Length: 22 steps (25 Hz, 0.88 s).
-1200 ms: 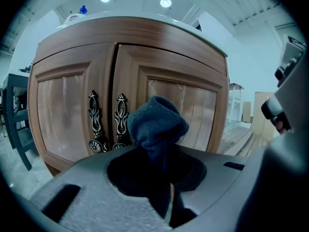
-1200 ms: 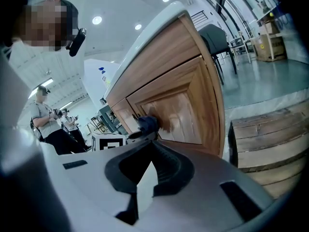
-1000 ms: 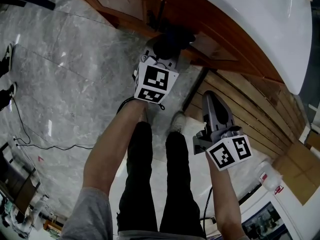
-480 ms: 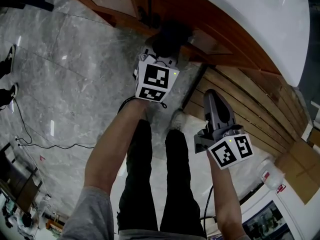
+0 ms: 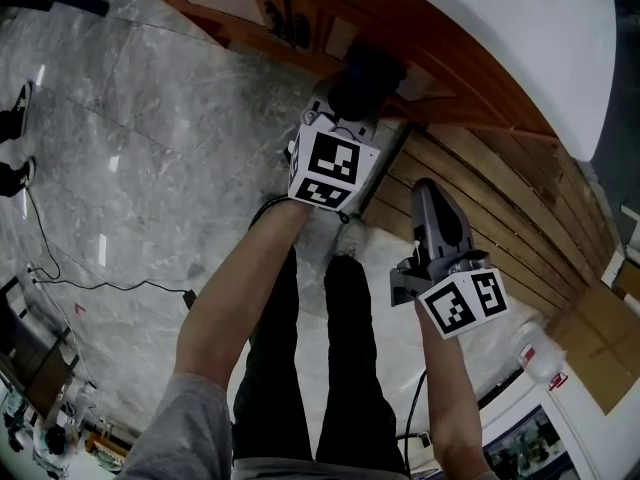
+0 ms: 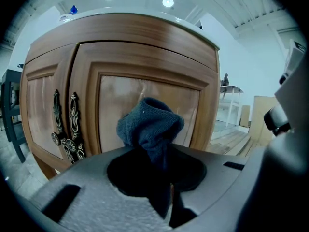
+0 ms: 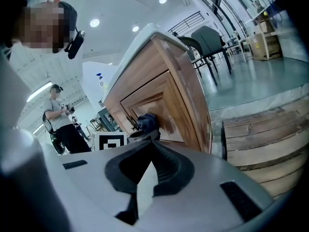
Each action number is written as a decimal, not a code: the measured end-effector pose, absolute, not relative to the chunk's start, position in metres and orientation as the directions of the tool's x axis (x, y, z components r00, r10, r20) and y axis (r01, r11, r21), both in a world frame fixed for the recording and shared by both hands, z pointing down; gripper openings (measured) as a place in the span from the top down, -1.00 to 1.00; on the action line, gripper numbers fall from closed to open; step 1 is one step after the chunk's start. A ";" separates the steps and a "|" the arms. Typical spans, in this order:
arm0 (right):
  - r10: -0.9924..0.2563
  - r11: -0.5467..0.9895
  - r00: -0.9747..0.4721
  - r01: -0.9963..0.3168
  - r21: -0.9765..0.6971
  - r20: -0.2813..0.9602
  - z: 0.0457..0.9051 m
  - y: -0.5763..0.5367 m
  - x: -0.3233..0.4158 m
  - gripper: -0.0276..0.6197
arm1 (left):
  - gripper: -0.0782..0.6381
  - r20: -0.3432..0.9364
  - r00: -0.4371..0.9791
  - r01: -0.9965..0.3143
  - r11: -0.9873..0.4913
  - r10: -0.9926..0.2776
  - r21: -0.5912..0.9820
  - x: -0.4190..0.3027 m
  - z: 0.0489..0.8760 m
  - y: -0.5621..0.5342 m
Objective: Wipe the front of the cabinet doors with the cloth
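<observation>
Dark cloth (image 5: 368, 68) sticks out of the left gripper (image 5: 352, 106) in the head view, with that arm stretched forward to bring the wad up to the wooden cabinet (image 5: 330, 30) under the white countertop (image 5: 520, 38). The cloth sits to the right of the pair of ornate handles (image 5: 285, 18), so the wiping seems to be on the right-hand door. The right gripper (image 5: 427, 193) hangs lower and nearer the body, over the wooden slats (image 5: 510, 238) beside the grey stone floor (image 5: 150, 128). It is well apart from the doors, probably parked so it stays out of the working arm's way.

From the left gripper view, the jaws are clamped tight on the lower part of the cloth, leaving a rounded blue-grey bundle free above them. That grip makes sense: the soft end, not the hard jaws, meets the wood. The bundle lies against the pale inset panel (image 6: 120, 100) of the right-hand door and appears to touch it, with the handles off to the left.

From the right gripper view, the jaws are closed together with nothing between them. This gripper looks sideways along the cabinet front, where the cloth shows small against the door. A person (image 7: 63, 122) stands far behind, taking no part. Most of the door fronts likely remain to be covered.
</observation>
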State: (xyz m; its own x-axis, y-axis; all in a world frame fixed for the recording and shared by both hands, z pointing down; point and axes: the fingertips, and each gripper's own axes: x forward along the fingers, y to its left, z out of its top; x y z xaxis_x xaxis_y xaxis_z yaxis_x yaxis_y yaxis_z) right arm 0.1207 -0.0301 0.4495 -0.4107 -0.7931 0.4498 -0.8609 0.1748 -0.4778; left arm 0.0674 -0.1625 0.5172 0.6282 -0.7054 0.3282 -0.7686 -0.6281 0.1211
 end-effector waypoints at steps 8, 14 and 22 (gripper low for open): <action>-0.802 0.163 -0.402 -0.859 -0.486 0.442 0.446 -0.021 0.143 0.88 | 0.56 0.337 0.647 -0.754 -0.639 -0.683 0.153 0.098 0.519 -0.146; -0.804 0.162 -0.402 -0.858 -0.488 0.439 0.447 -0.014 0.159 0.88 | 0.56 0.338 0.663 -0.742 -0.646 -0.668 0.179 0.123 0.521 -0.135; -0.810 0.141 -0.387 -0.857 -0.495 0.441 0.451 -0.003 0.179 0.88 | 0.56 0.324 0.668 -0.742 -0.633 -0.670 0.222 0.144 0.520 -0.124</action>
State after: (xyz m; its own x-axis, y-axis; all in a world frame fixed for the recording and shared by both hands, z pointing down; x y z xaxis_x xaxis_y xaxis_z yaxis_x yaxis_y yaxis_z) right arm 0.1792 -0.0029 0.4507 -0.3875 -0.8096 0.4410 -0.8574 0.1407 -0.4950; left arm 0.1441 -0.1239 0.5197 0.6683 -0.6697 0.3238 -0.7418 -0.6327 0.2224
